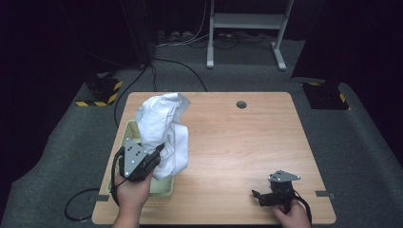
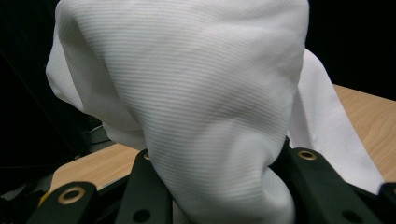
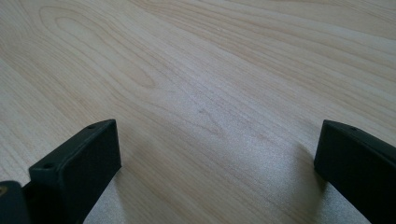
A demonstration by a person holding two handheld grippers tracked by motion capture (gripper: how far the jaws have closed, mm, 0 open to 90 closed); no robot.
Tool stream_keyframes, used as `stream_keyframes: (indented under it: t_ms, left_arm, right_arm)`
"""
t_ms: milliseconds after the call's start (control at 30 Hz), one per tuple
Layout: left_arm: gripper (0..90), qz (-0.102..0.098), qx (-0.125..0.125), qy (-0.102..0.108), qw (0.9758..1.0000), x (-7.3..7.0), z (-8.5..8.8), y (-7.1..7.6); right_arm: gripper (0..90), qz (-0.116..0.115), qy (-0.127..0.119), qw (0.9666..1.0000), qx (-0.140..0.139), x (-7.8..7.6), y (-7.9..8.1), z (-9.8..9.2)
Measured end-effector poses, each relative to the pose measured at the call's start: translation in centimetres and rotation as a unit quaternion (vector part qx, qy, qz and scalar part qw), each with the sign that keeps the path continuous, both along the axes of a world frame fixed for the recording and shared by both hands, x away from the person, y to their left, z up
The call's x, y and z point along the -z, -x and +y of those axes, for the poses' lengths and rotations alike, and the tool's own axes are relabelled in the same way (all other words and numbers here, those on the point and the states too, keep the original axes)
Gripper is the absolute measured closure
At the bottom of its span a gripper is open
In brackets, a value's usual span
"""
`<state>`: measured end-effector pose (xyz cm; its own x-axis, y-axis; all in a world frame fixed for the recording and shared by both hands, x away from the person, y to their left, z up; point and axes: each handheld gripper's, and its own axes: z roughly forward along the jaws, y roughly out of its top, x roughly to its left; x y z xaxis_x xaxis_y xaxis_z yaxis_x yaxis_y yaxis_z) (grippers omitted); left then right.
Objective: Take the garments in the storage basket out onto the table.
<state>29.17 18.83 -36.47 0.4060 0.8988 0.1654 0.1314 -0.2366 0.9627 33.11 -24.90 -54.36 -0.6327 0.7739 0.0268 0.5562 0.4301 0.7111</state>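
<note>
The right gripper [image 3: 217, 158] is seen low over the bench [image 3: 201, 70], its two black jaws set wide apart with bare wood between them. One jaw is placed at the lower left of the bench surface, the other at the lower right edge. Pale wood grain is shown running across the bench above the jaws, and soft shadows are cast beside each jaw.

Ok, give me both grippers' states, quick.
Left gripper: shut on the white cloth.
Right gripper: open, holding nothing.
</note>
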Motion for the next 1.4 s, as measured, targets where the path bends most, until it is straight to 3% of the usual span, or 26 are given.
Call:
stream_keyframes:
  t_ms: [367,1400]
  left_arm:
    - [64.8,-0.006,0.019,0.004,0.9998,-0.5,-1.8,0.0]
    - [64.8,-0.004,0.072,0.016,0.9973,0.0,-7.6,-0.7]
  right_arm:
    - [0.0,0.000,0.000,1.0000,0.000,0.0,0.0,0.0]
    - [0.0,0.002,-0.004,1.0000,0.001,0.0,0.0,-0.1]
